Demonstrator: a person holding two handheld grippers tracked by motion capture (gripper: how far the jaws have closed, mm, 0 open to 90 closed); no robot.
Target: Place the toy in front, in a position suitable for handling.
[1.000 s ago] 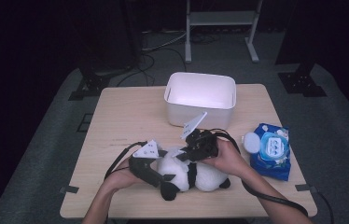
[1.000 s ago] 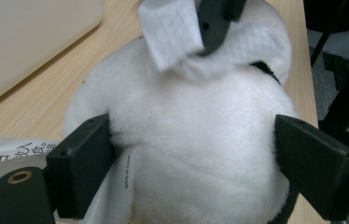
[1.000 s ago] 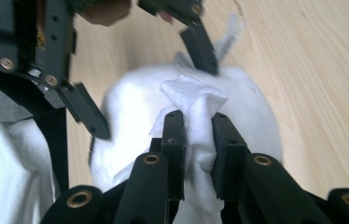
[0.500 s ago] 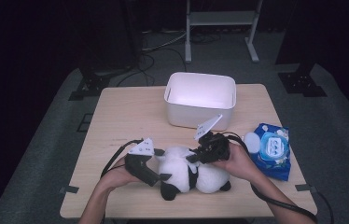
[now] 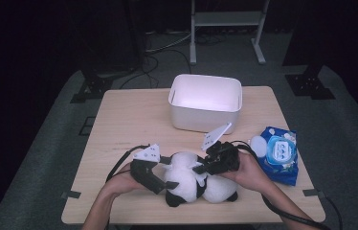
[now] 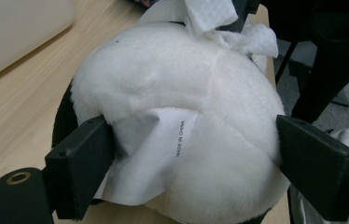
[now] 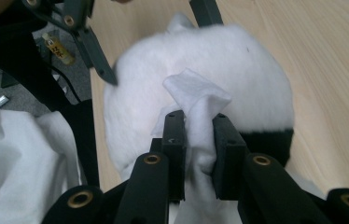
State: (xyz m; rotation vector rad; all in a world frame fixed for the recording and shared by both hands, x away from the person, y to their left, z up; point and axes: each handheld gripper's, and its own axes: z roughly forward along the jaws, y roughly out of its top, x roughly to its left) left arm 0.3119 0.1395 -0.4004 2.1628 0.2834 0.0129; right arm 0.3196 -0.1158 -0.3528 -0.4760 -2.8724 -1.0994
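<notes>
A black-and-white plush panda (image 5: 186, 178) lies near the table's front edge. My left gripper (image 5: 162, 181) comes in from its left. In the left gripper view the wide-set jaws press on both sides of the panda's white body (image 6: 172, 93), one pad on its sewn-in label (image 6: 158, 149). These jaws have just been closing on the plush. My right gripper (image 5: 205, 167) is shut on a folded white wipe (image 7: 196, 95) and rests it against the panda's white fur (image 7: 238, 60). The wipe (image 6: 210, 11) also shows over the top of the plush in the left gripper view.
A white rectangular bin (image 5: 206, 115) stands behind the panda at mid-table. A blue pack of wipes (image 5: 278, 153) with a round white lid (image 5: 257, 143) lies to the right. Bare wood stretches along the left side of the table (image 5: 119, 124).
My right gripper has slid the wipe to the right and a little nearer across the panda. The left hand has kept still, holding the plush.
</notes>
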